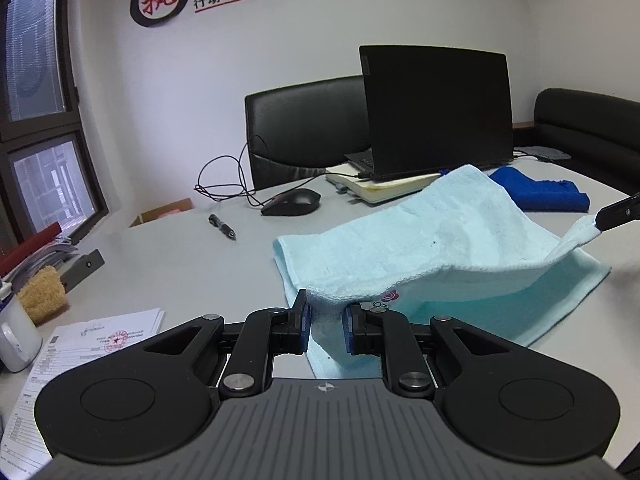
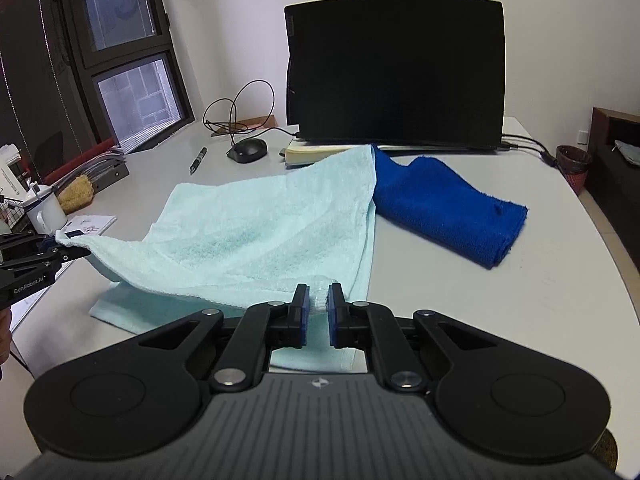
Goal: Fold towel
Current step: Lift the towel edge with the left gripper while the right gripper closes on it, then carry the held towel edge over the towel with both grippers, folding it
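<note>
On a grey office desk (image 2: 500, 300), we hold a light blue towel (image 2: 248, 236) by two corners of its upper layer, one in each hand-held gripper. Our left gripper (image 1: 326, 316) stands narrowly parted with a towel corner pinched between its blue pads; our right gripper (image 2: 319, 308) is closed almost fully on the other corner. The lifted layer sags between the two grips above a lower layer lying flat on the desk, so the cloth is partway through a fold.

To do this well, we judge that both grippers should travel level and together, keeping the held edge taut and parallel to the edge it is meant to meet, then lower it so the corners line up before letting go. Uneven height would skew the crease.

The towel's long axis runs away from us toward the laptop (image 2: 394, 72), its far edge raised against a notebook (image 2: 316, 154). A folded dark blue cloth (image 2: 448, 208) lies just beside it on the right, touching at the far corner.
</note>
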`<state>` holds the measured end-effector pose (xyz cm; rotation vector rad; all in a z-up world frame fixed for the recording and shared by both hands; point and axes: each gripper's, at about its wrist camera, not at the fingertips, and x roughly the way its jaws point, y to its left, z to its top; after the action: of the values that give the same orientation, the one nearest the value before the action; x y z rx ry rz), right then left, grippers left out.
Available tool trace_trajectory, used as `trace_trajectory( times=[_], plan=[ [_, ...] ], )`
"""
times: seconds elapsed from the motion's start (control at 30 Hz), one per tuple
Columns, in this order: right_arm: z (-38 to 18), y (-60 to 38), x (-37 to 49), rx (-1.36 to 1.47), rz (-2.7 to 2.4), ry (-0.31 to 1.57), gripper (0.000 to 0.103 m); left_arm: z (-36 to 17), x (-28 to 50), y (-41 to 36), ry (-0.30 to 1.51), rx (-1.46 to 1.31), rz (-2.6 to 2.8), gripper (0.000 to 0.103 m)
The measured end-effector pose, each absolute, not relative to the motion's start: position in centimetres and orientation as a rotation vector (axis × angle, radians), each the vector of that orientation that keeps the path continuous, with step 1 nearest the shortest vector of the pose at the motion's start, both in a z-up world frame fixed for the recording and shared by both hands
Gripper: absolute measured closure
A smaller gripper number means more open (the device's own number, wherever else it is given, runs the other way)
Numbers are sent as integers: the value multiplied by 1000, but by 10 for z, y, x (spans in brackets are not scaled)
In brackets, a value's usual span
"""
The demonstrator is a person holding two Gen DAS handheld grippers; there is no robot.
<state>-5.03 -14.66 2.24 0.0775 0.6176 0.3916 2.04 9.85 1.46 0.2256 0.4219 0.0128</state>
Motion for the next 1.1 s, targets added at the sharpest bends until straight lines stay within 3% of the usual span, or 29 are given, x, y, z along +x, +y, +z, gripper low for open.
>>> trace_trajectory(
  times=[0.3,0.73,0.87,1.1],
  plan=[
    [34,-138,-34,59,375,571,93,13,41,94,411,286,42,84],
    [86,-134,7,61,386,484,95,63,89,109,365,286,73,84],
    [103,-131,27,76,375,454,99,84,110,110,327,272,111,83],
    [117,-134,31,87,402,421,99,90,106,105,304,312,62,82]
  ],
)
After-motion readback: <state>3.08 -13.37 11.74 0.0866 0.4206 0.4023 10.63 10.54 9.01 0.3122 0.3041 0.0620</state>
